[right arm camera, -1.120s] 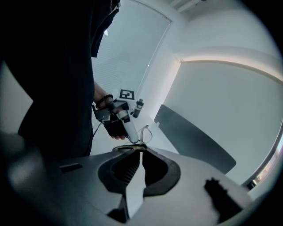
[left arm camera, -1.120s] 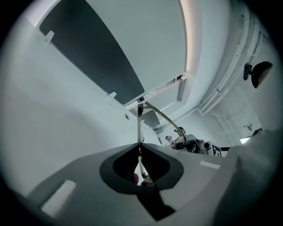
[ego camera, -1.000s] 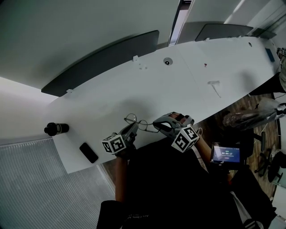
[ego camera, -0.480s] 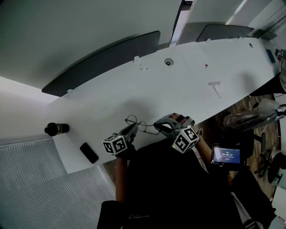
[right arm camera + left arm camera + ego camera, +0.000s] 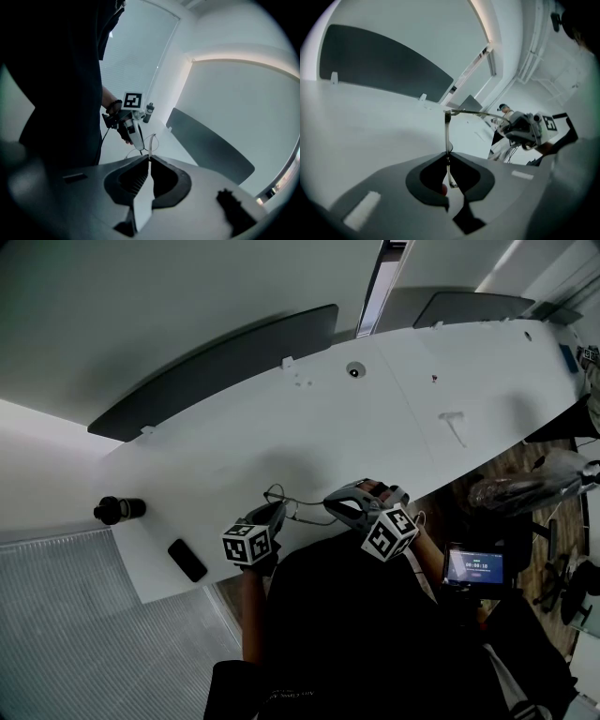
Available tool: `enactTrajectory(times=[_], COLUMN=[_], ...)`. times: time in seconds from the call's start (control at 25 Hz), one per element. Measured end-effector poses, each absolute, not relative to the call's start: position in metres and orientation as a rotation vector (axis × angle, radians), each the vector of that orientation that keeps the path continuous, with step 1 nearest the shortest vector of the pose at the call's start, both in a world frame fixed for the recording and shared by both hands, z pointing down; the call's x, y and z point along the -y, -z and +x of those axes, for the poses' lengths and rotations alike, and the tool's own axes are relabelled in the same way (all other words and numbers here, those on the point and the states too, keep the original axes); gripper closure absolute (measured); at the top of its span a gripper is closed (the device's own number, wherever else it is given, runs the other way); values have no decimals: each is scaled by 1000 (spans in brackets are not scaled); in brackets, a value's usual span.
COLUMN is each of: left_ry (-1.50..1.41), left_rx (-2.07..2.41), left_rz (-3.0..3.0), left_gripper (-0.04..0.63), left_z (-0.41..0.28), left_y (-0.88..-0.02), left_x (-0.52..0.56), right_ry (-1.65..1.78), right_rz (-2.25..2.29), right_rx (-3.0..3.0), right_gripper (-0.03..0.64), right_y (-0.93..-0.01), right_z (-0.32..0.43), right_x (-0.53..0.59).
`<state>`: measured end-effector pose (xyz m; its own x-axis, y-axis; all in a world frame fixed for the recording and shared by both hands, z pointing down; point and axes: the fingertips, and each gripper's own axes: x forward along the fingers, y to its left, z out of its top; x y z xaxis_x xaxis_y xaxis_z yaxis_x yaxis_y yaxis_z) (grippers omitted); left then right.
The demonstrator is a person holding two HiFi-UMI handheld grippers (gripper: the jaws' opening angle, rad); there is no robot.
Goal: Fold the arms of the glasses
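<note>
The thin wire-framed glasses [image 5: 292,503] hang between my two grippers just above the white table's [image 5: 394,418] near edge. My left gripper [image 5: 278,510] is shut on one arm of the glasses [image 5: 447,136], which rises from the jaws to a hinge and bends right towards the right gripper [image 5: 524,129]. My right gripper [image 5: 330,503] is shut on the other end of the glasses [image 5: 151,143]; in the right gripper view the left gripper [image 5: 133,127] faces it closely. The lenses are hard to make out.
A black phone [image 5: 187,560] and a dark bottle [image 5: 118,510] lie at the table's left end. A small white T-shaped piece [image 5: 451,424] and a round grommet [image 5: 353,370] sit farther off. A lit screen [image 5: 475,564] stands to my right, off the table.
My left gripper has rolled and sunk a little, and the glasses frame now lies flatter and lower between the grippers. The right gripper has kept still.
</note>
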<state>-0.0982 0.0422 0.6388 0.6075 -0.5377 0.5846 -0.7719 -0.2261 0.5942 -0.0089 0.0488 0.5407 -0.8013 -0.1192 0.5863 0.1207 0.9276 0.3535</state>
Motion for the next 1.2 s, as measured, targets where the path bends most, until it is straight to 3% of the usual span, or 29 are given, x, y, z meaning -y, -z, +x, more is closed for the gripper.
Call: enactTrajectory(times=[0.68, 1.2], left_ry=[-799, -20], left_rx=[1159, 1188], left_rz=[1977, 1403], left_gripper=[568, 565], left_z=[-117, -146], left_y=[-661, -707], left_x=[-54, -52], right_ry=[478, 483], right_rz=[-27, 88], right_rx=[2436, 2487], right_gripper=[594, 592], right_y=[-552, -551], right_z=[-8, -3], right_x=[-53, -53])
